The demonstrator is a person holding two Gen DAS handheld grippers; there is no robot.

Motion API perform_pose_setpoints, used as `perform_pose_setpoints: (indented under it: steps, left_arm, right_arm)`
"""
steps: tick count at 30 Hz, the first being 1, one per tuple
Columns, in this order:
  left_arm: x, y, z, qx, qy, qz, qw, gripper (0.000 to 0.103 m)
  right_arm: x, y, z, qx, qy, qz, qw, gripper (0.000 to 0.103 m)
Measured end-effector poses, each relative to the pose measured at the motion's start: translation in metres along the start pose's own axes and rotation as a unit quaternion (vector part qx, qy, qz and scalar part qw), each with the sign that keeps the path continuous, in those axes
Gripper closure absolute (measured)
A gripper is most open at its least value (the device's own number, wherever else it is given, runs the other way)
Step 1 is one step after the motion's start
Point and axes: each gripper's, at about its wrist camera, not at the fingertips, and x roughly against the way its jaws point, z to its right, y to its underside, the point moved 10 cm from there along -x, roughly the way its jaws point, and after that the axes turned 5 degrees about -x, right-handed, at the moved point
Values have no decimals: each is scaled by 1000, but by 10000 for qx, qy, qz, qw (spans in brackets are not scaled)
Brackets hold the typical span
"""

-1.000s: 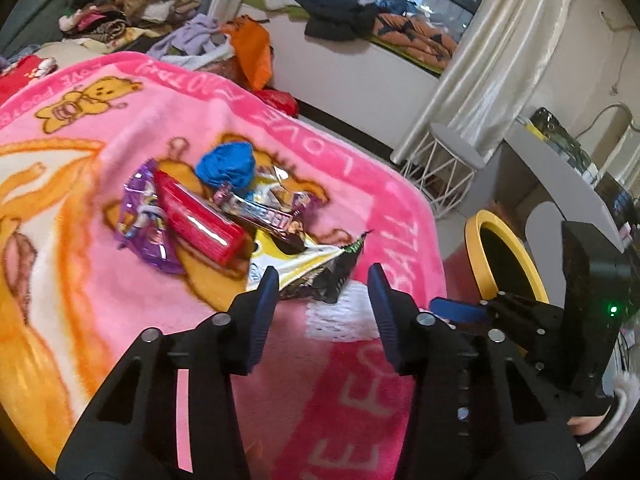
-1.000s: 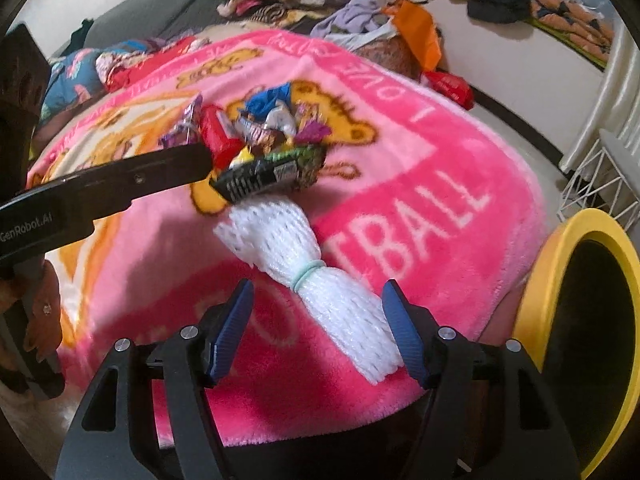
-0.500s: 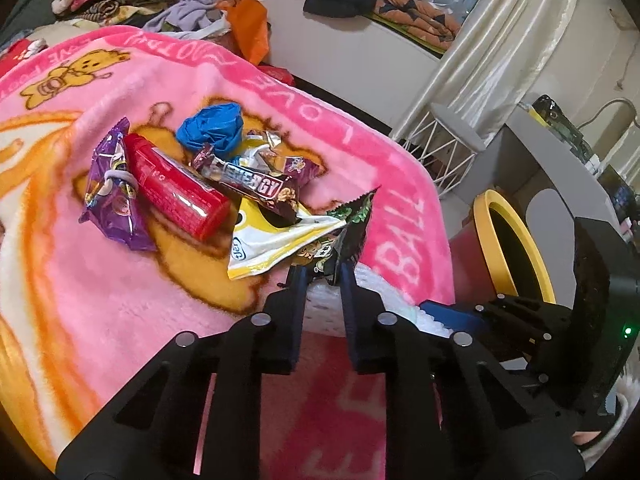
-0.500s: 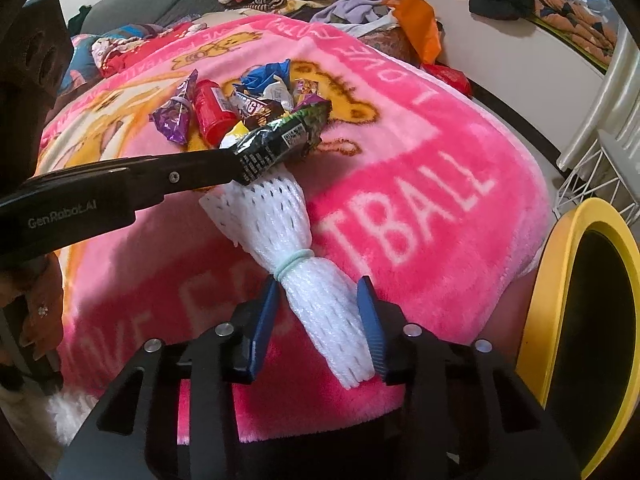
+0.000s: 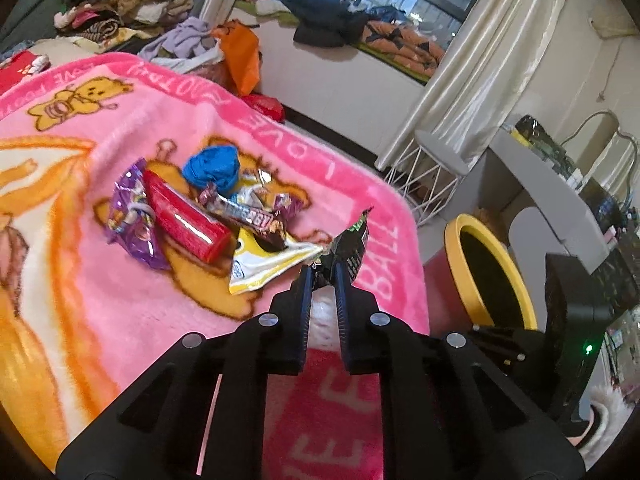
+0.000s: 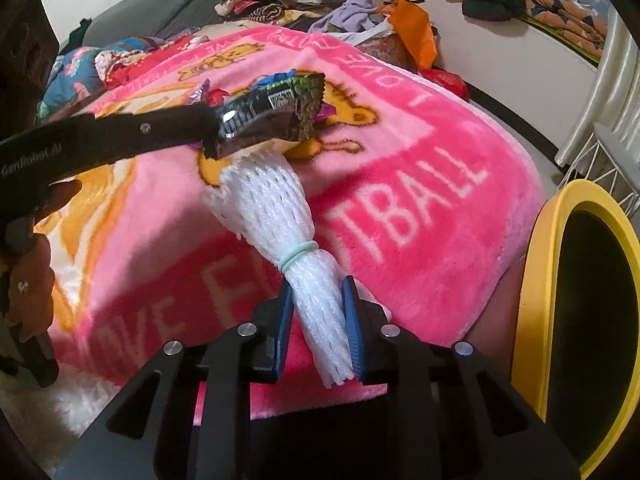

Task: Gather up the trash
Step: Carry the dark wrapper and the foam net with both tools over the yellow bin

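On the pink plush blanket (image 5: 100, 300) printed with cartoon bears, a heap of wrappers lies together: a purple foil packet (image 5: 134, 220), a red glossy bar (image 5: 184, 222), a crumpled blue plastic wad (image 5: 214, 168) and a yellow-and-white flattened pouch (image 5: 264, 266). The left gripper (image 5: 324, 276) has its jaws pressed together on a dark green-and-black snack wrapper (image 5: 352, 246), pinching its lower edge and holding it clear of the blanket, just beside the yellow pouch. The right gripper (image 6: 316, 296) is closing, its blue pads on either side of a white foam mesh sleeve (image 6: 276, 220) tied with a pale green rubber band (image 6: 298, 252), which lies on the blanket. A yellow-rimmed round bin (image 6: 536, 280) stands beside the blanket's edge.
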Motion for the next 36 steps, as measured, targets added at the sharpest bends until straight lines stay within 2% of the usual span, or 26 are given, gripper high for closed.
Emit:
perform_pose_setpoints:
  steps: [20, 28, 36]
  left_arm:
    - [50, -34, 8, -80, 99, 621, 9980, 96]
    - [54, -37, 22, -117, 214, 665, 9975, 96]
    - [53, -38, 36, -213, 268, 666, 9972, 96]
  right_arm:
    - [31, -7, -22, 19, -108, 454, 9989, 82]
    - [48, -9, -4, -316, -22, 635, 9975, 83]
    - [66, -9, 33, -847, 194, 873, 9924, 83]
